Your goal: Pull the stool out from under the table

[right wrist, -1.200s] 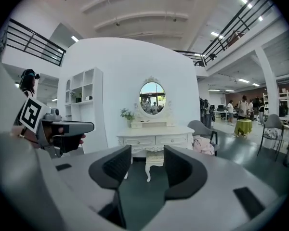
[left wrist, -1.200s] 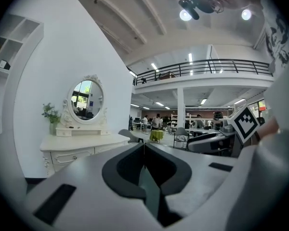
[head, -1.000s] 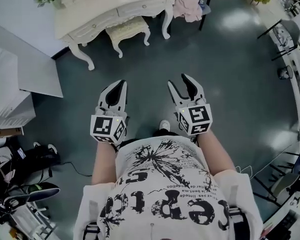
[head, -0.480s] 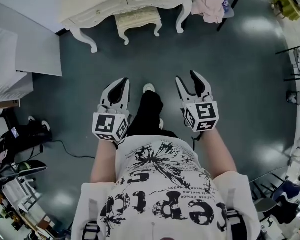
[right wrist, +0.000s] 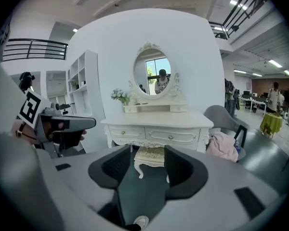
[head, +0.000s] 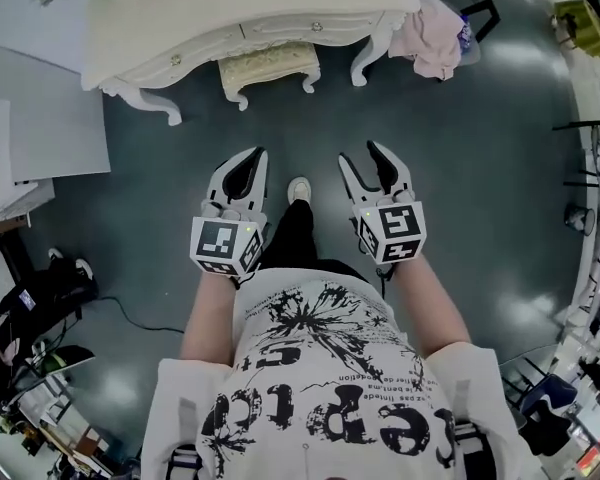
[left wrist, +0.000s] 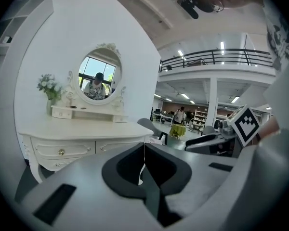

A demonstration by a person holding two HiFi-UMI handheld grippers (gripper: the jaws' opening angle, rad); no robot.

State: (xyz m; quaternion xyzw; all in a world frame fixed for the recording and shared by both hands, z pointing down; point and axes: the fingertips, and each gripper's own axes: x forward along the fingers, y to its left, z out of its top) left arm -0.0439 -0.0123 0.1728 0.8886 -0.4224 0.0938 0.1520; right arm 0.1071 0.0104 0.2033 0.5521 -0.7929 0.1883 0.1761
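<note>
On the dark floor (head: pixel 480 168), the cream padded stool (head: pixel 268 65) under the white worktop (head: pixel 230 18) had drawn nearer, ungrasped. The left gripper (head: pixel 256 156) jaws were pressed together, the right gripper (head: pixel 361 154) jaws spread and empty.

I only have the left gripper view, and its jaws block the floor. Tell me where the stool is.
Observer: Head view shows the stool tucked part way under the dressing table, between its front legs.
Operator: Report the right gripper.
Observer: The right gripper has jaws apart, nothing between them; the stool shows far beyond the gap.
Operator: Say whether either gripper has reached it.
Observer: No. Bare floor lies between the stool and both the left gripper and the right one.
</note>
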